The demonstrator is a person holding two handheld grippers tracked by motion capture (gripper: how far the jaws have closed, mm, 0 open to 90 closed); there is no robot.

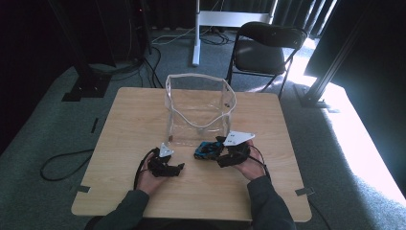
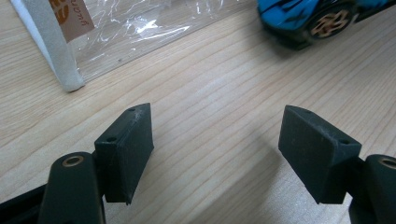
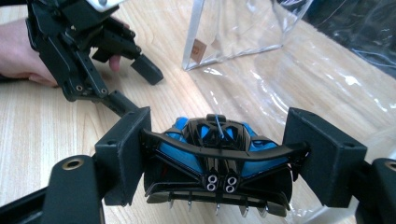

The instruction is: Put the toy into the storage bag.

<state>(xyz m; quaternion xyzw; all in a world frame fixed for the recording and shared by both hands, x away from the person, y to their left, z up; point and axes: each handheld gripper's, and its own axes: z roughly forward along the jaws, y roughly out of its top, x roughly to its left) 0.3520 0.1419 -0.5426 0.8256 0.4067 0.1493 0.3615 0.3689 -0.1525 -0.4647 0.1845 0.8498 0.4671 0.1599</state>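
the right gripper (image 3: pixel 217 154) clamps the blue toy car (image 3: pixel 217 163) by its sides just in front of the clear bag (image 1: pixel 200 109), likely to load it; the left gripper (image 2: pixel 217 149) waits nearby, jaws apart and empty.

Glossy blue-and-black plastic toy car (image 3: pixel 217 163); clear, shiny, crinkled plastic bag (image 1: pixel 200 109); matt, grained wood table (image 1: pixel 143 110); matt black claw pads (image 2: pixel 128 149).

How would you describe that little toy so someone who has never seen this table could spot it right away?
Start at the wooden table, then find the clear plastic bag standing near its middle. Just in front of the bag, on the person's side, the toy car sits between the jaws of the right claw. It is the only bright blue thing here, with black trim and a rear wing.
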